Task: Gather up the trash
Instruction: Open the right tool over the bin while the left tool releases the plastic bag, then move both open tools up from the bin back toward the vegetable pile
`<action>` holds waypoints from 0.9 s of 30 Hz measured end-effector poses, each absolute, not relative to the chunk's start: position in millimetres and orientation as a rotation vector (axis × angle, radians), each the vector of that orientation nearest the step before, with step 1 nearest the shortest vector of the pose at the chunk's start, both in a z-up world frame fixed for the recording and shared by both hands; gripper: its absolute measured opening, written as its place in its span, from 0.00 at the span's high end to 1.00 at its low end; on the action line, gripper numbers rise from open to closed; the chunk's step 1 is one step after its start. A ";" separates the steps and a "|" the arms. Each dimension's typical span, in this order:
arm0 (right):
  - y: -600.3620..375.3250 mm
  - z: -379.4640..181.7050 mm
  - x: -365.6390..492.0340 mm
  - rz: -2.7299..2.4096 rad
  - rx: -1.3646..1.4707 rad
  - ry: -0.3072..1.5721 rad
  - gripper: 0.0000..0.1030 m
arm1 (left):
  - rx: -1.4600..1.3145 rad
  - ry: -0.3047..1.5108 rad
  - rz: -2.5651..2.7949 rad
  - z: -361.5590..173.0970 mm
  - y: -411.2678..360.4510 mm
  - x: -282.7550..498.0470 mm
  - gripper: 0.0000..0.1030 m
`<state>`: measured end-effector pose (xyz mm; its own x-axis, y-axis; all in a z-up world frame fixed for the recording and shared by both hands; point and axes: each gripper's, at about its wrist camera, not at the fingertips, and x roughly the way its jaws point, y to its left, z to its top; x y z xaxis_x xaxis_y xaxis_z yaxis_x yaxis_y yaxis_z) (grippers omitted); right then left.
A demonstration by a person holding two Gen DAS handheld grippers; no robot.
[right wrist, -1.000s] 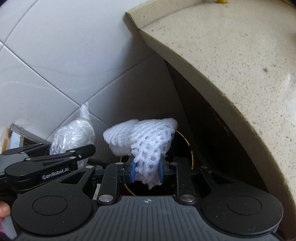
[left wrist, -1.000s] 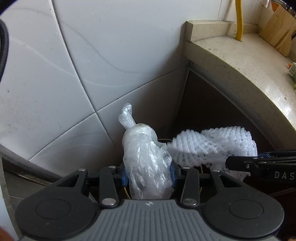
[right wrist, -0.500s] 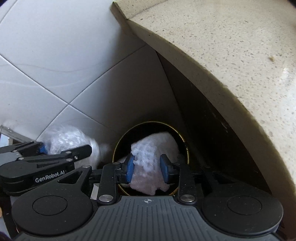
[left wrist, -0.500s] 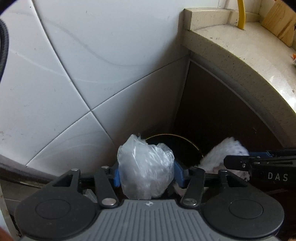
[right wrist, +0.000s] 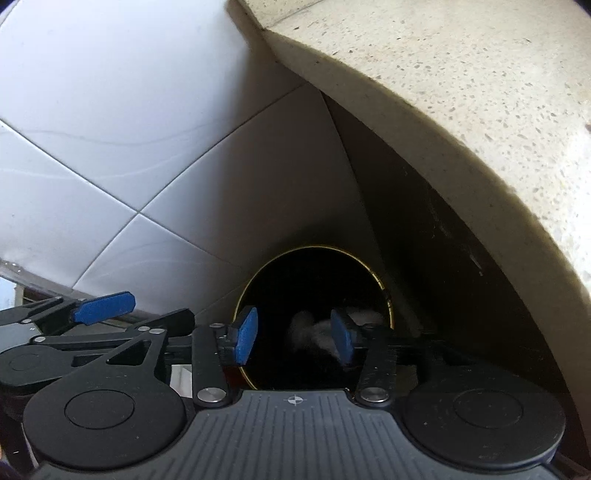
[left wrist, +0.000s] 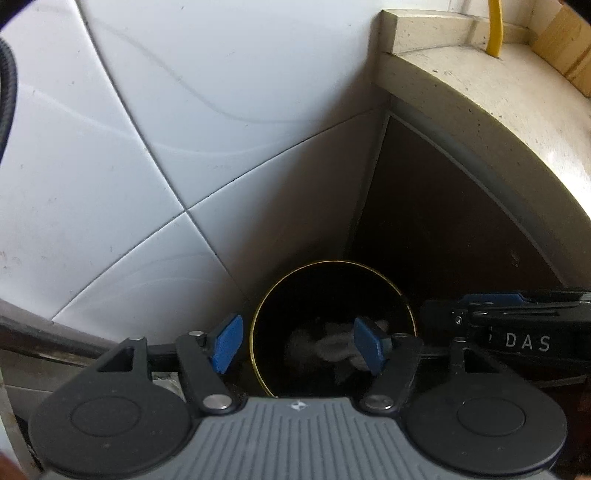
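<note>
A dark round bin with a thin gold rim [left wrist: 369, 267] [right wrist: 373, 271] stands on the floor in the corner between the tiled wall and the counter. Pale trash [left wrist: 325, 343] [right wrist: 314, 330] lies dimly inside it; the bag and the foam net cannot be told apart. My left gripper [left wrist: 301, 343] hangs open over the bin's mouth with nothing between its blue pads. My right gripper [right wrist: 293, 338] is also open and empty above the bin. The right gripper shows from the side in the left wrist view [left wrist: 517, 325], and the left gripper in the right wrist view [right wrist: 92, 325].
White tiled wall [left wrist: 166, 147] rises behind and left of the bin. A speckled stone counter [right wrist: 461, 92] overhangs on the right, with a dark cabinet face [left wrist: 443, 221] below it. A yellow pole [left wrist: 495, 26] and a wooden board [left wrist: 565, 44] stand on the counter.
Both grippers lowered toward the bin and opened. The clear plastic bag left the left gripper and the white foam net left the right one; both now lie inside the bin.
</note>
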<state>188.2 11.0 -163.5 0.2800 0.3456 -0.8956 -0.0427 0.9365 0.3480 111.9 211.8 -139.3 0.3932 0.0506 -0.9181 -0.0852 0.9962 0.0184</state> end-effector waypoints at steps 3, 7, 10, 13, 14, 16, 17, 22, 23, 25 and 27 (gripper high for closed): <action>8.6 -161.5 187.2 0.258 0.266 1.264 0.46 | -0.029 1.161 0.082 -138.9 210.6 111.1 0.37; 11.7 -162.7 184.9 0.254 0.258 1.261 0.44 | -0.028 1.156 0.079 -137.9 210.4 110.5 0.37; 14.6 -162.9 184.3 0.251 0.255 1.257 0.41 | -0.025 1.151 0.079 -136.8 210.1 109.4 0.37; 14.3 -162.6 181.1 0.246 0.253 1.250 0.41 | -0.020 1.144 0.077 -135.3 209.1 108.5 0.37; 13.4 -161.7 179.7 0.243 0.253 1.247 0.41 | -0.019 1.140 0.074 -134.4 208.8 108.2 0.37; 11.4 -160.2 175.8 0.241 0.254 1.241 0.41 | -0.019 1.133 0.069 -133.0 208.1 107.5 0.37; 9.7 -158.1 173.7 0.240 0.254 1.238 0.41 | -0.020 1.127 0.067 -132.1 207.9 106.7 0.37; 7.5 -155.1 168.8 0.226 0.248 1.224 0.40 | -0.005 1.097 0.056 -127.2 206.0 104.4 0.37; 6.7 -154.2 167.5 0.221 0.248 1.220 0.40 | -0.002 1.093 0.053 -126.5 205.4 103.9 0.37; 4.1 -151.4 164.3 0.210 0.246 1.211 0.40 | 0.004 1.085 0.045 -124.7 204.2 103.0 0.37; 1.1 -148.5 161.4 0.198 0.244 1.200 0.40 | 0.011 1.076 0.036 -122.6 202.8 102.0 0.37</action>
<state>161.4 1.1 -148.5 0.3502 0.2794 -0.8940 -0.0222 0.9567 0.2903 102.0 202.8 -122.6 0.4747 0.0348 -0.8795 -0.0245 0.9994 0.0264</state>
